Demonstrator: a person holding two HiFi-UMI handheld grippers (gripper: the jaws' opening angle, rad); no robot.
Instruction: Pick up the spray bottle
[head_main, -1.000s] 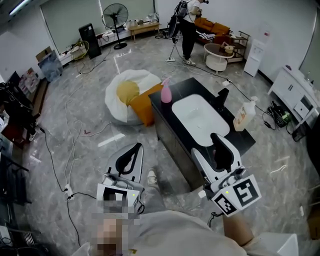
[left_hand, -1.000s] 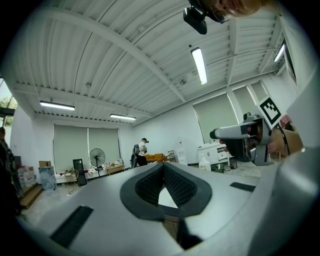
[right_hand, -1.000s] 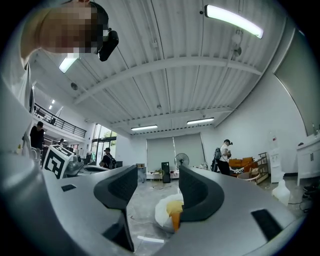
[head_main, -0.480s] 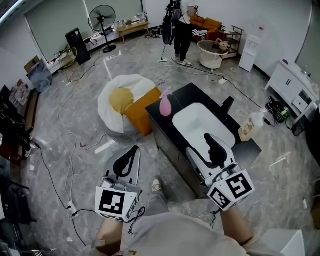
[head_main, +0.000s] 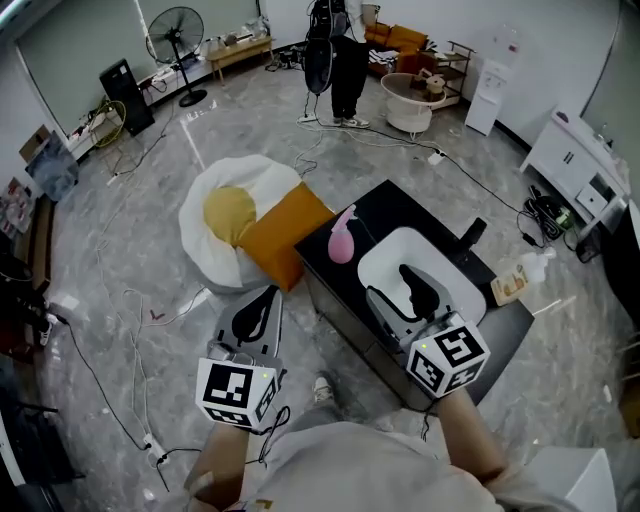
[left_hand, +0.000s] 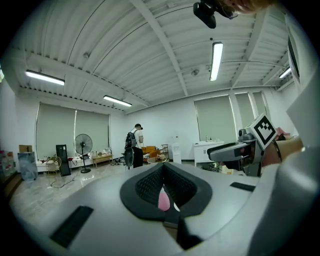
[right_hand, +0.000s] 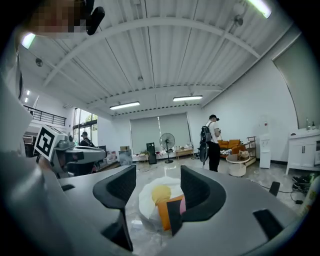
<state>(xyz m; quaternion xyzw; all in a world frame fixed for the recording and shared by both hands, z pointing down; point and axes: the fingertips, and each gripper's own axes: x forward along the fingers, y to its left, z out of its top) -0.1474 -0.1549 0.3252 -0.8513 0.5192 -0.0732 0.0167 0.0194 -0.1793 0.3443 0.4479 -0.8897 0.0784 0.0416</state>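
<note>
The pink spray bottle (head_main: 342, 238) stands upright on the black counter (head_main: 380, 205), at the left rim of the white sink. My right gripper (head_main: 396, 284) hovers over the sink, just right of and nearer than the bottle. Its jaws are opening and nothing is between them. In the right gripper view (right_hand: 157, 186) only a pink sliver of the bottle (right_hand: 183, 204) shows, beside the right jaw. My left gripper (head_main: 268, 297) is shut, off the counter's left side, over the floor. The left gripper view (left_hand: 165, 176) shows the bottle (left_hand: 163, 199) through the narrow slit.
A soap bottle (head_main: 515, 280) stands on the counter's right end, with a black faucet (head_main: 472, 232) behind the sink (head_main: 400, 245). A white beanbag with yellow and orange cushions (head_main: 235, 215) lies left of the counter. Cables trail over the floor. A person (head_main: 335, 50) stands far back.
Both grippers have moved forward toward the counter. The right one went from the counter's near end to over the sink. The bottle has not moved.
</note>
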